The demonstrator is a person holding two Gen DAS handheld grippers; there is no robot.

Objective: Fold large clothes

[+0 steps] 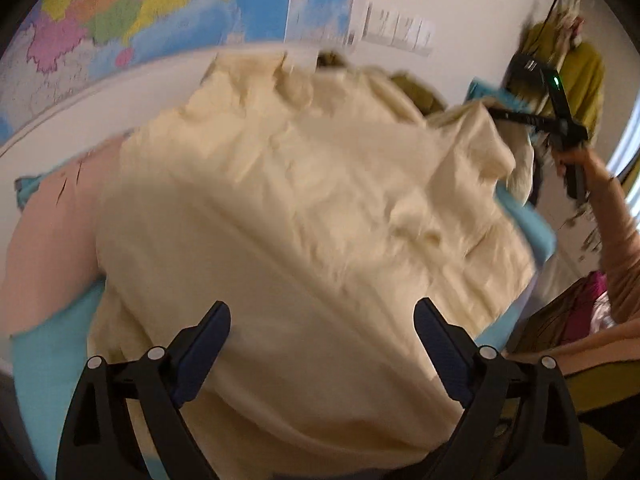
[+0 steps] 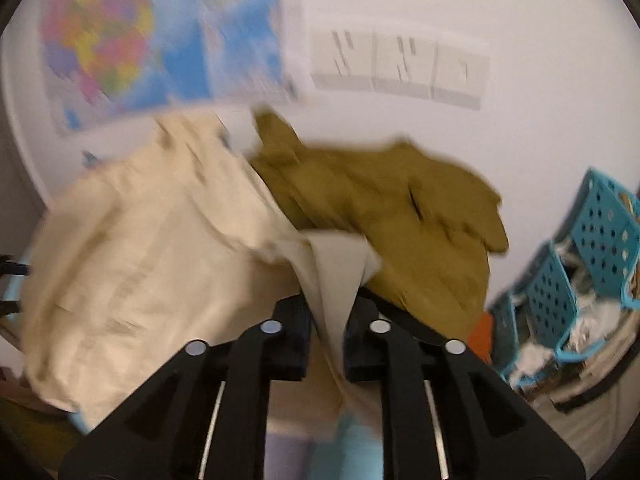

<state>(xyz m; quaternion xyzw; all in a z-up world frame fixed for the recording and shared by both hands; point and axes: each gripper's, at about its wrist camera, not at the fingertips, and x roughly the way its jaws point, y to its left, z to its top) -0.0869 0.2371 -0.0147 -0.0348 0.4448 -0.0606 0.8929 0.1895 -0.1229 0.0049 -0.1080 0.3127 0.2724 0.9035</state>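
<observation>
Our right gripper point(image 2: 327, 312) pinches a corner of the cream garment point(image 1: 288, 208), lifted, likely to draw it taut for folding. Left gripper point(image 1: 322, 328) hovers over the cloth, jaws spread, holding nothing. An olive garment point(image 2: 400, 208) lies just behind.

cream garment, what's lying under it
Under the cream garment a light blue surface and a pink cloth stick out at its edges; whatever lies beneath its middle is covered.
</observation>
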